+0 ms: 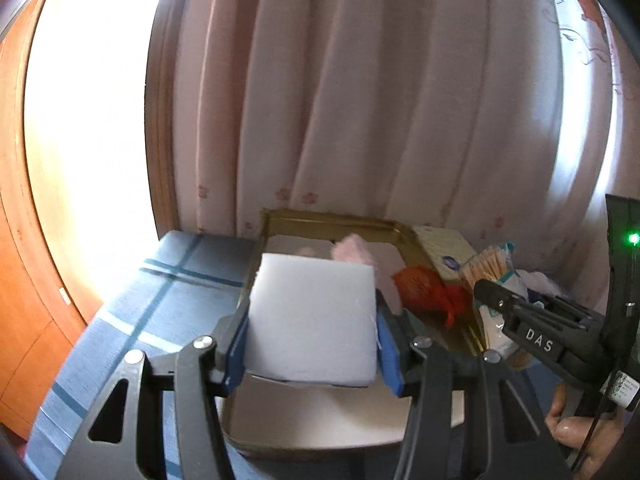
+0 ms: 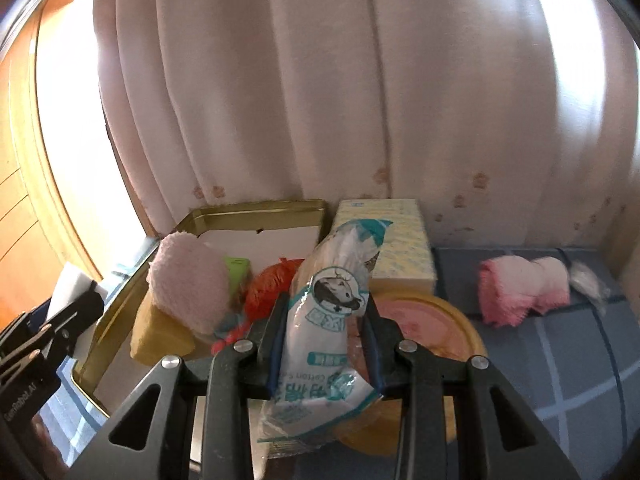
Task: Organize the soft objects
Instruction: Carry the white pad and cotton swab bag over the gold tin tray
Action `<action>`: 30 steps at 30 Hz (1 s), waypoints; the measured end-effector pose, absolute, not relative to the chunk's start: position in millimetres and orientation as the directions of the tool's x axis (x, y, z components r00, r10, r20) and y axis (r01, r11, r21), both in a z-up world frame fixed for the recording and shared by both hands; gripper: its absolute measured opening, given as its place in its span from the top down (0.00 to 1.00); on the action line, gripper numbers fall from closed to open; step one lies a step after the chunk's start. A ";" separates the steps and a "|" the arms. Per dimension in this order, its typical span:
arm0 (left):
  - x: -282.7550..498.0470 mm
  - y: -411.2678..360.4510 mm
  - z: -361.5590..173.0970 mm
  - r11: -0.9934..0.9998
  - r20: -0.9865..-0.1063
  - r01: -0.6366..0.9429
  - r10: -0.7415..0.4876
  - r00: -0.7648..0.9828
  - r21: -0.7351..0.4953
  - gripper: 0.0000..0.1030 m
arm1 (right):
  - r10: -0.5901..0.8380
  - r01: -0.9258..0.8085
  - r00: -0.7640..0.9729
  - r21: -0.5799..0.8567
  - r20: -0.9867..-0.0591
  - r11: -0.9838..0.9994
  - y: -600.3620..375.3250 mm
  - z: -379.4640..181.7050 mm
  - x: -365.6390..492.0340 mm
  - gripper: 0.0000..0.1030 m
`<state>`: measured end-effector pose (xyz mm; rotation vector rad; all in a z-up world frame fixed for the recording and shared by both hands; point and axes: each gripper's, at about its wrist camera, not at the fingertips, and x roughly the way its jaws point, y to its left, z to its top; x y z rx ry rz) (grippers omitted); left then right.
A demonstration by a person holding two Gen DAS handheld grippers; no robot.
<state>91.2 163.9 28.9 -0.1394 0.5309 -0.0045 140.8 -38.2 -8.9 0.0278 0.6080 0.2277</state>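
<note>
My left gripper (image 1: 310, 336) is shut on a white foam block (image 1: 312, 320), held over the near part of a gold tin tray (image 1: 340, 222). In the right wrist view my right gripper (image 2: 324, 336) is shut on a plastic bag of cotton swabs (image 2: 328, 312), held just right of the gold tin tray (image 2: 256, 208). Inside that tray lie a pink fluffy cloth (image 2: 186, 284), a yellow sponge (image 2: 160, 336), a green item (image 2: 238, 268) and an orange-red mesh bundle (image 2: 268, 284). The orange-red bundle (image 1: 424, 286) and pink cloth (image 1: 354, 250) also show behind the foam.
A yellow tissue box (image 2: 392, 236) stands behind the bag. An orange-rimmed round lid (image 2: 440, 320) lies beneath it. A pink fringed cloth (image 2: 520, 290) rests on the blue checked bed cover (image 2: 560, 360) to the right. A pale curtain (image 2: 320, 80) hangs behind; a wooden door frame (image 1: 24, 240) is at left.
</note>
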 end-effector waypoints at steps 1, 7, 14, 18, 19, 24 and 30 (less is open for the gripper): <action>95.2 166.5 29.6 0.991 -0.507 -0.040 -0.030 0.861 -0.126 0.49 | 0.226 -0.209 0.791 0.097 -0.569 0.973 -35.1 -9.1 144.7 0.66; 114.6 170.0 32.9 0.993 -0.515 -0.049 -0.011 0.857 -0.103 0.49 | 0.289 -0.271 0.740 0.123 -0.608 0.955 -11.6 -9.0 169.4 0.67; 139.1 167.5 42.0 0.997 -0.521 -0.033 -0.006 0.854 -0.066 0.49 | 0.362 -0.277 0.647 0.235 -0.671 0.932 0.0 -14.2 212.9 0.67; 159.5 164.3 47.9 0.998 -0.535 -0.036 0.007 0.845 -0.043 0.49 | 0.367 -0.278 0.652 0.241 -0.664 0.930 5.1 -3.3 226.3 0.67; 163.7 163.4 49.6 0.999 -0.536 -0.040 0.016 0.844 -0.034 0.49 | 0.364 -0.279 0.659 0.235 -0.658 0.931 6.4 0.5 227.8 0.67; 189.8 157.5 53.1 0.999 -0.564 -0.047 0.034 0.825 -0.008 0.49 | 0.369 -0.276 0.677 0.246 -0.636 0.929 12.3 15.3 236.8 0.67; 215.1 155.9 50.6 0.997 -0.603 -0.079 0.073 0.794 0.017 0.49 | 0.361 -0.245 0.670 0.266 -0.649 0.932 17.6 14.9 255.5 0.67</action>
